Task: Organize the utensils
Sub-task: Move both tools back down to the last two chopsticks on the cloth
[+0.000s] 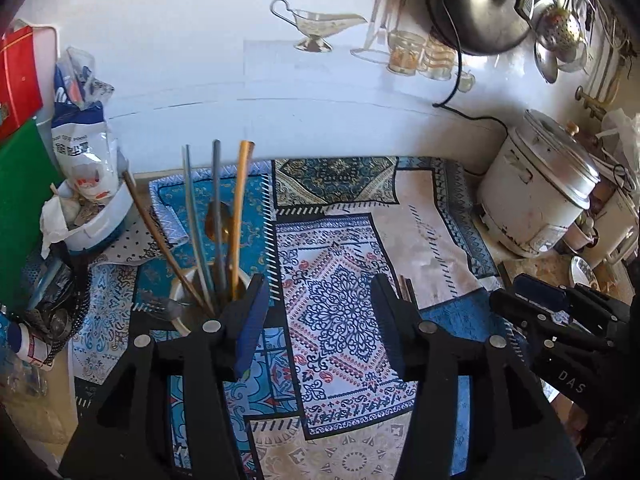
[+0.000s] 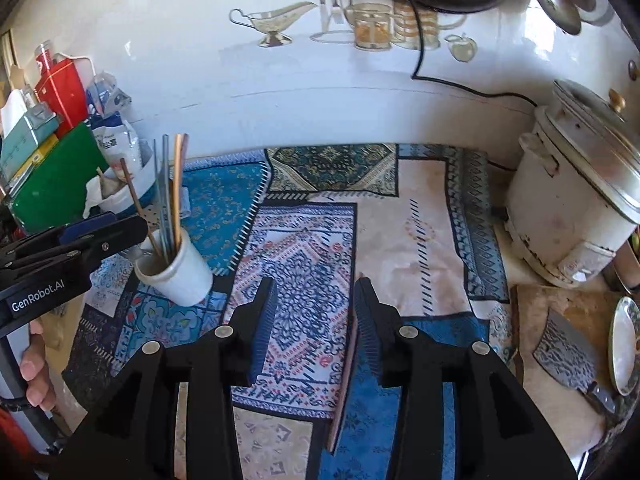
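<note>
left gripper (image 1: 318, 320): I see the jaws spread wide, nothing between the pads, hovering over the patterned mat (image 1: 420, 216).
right gripper (image 2: 316, 320): jaws partly apart; a chopstick (image 2: 346, 364) lies along the inner face of the right-hand finger — I can't tell if it's actually pinched, the other pad stands clear of it.
cup (image 2: 176, 276): white, upright on the mat, just beside my left gripper's left-hand finger.
cup contents: two grey chopsticks (image 1: 218, 216), one orange stick (image 1: 239, 208), one brown chopstick (image 1: 160, 236) leaning left, gold spoon (image 1: 218, 218) — all standing in the cup.
rice cooker (image 2: 576, 200): right of the mat, against the wall.
cleaver (image 2: 568, 352): on the board at right, near a plate.
</note>
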A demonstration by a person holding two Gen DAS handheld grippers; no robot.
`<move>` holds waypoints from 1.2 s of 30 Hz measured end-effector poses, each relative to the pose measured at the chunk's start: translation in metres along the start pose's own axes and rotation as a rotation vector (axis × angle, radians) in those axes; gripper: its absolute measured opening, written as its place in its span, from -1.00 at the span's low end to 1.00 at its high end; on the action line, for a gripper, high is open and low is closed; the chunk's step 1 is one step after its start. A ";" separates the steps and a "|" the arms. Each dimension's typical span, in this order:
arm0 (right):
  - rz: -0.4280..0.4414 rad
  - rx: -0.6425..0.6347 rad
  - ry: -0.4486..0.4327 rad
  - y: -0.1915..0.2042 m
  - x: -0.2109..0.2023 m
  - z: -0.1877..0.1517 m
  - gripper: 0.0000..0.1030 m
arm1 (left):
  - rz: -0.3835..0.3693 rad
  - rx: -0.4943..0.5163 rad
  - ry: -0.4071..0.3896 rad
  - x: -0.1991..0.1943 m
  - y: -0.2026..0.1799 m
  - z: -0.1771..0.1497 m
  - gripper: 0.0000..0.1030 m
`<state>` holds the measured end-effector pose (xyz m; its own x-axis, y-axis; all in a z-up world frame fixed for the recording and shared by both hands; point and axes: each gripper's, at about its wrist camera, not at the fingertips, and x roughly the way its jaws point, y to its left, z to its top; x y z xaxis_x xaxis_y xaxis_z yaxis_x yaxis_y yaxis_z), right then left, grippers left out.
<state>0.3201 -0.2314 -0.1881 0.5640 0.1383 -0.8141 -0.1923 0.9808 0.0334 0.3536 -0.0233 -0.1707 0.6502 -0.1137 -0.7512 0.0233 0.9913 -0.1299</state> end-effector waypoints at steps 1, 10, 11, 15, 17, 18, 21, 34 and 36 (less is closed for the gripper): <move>-0.013 0.010 0.009 -0.006 0.001 -0.004 -0.29 | -0.008 0.013 0.018 0.007 -0.007 -0.002 0.00; -0.113 0.142 0.116 -0.074 0.014 -0.046 -0.29 | -0.064 0.130 0.221 0.085 -0.069 -0.030 0.01; -0.117 0.154 0.124 -0.080 0.014 -0.049 -0.29 | -0.071 0.140 0.252 0.097 -0.076 -0.034 0.01; -0.127 0.193 0.156 -0.098 0.018 -0.061 -0.29 | -0.078 0.169 0.346 0.136 -0.095 -0.049 0.01; -0.121 0.207 0.168 -0.103 0.021 -0.066 -0.29 | -0.067 0.181 0.382 0.152 -0.102 -0.055 0.01; -0.120 0.212 0.172 -0.106 0.023 -0.067 -0.29 | -0.068 0.187 0.397 0.160 -0.105 -0.059 0.01; -0.117 0.222 0.187 -0.111 0.028 -0.071 -0.29 | -0.068 0.198 0.433 0.175 -0.113 -0.066 0.01; -0.103 0.238 0.194 -0.122 0.038 -0.071 -0.29 | -0.034 0.180 0.431 0.193 -0.122 -0.073 -0.11; -0.101 0.238 0.192 -0.122 0.038 -0.069 -0.29 | -0.029 0.193 0.421 0.194 -0.123 -0.071 -0.13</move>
<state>0.3096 -0.3552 -0.2636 0.4042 0.0319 -0.9141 0.0628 0.9961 0.0626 0.4225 -0.1724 -0.3467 0.2837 -0.1190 -0.9515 0.2038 0.9771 -0.0614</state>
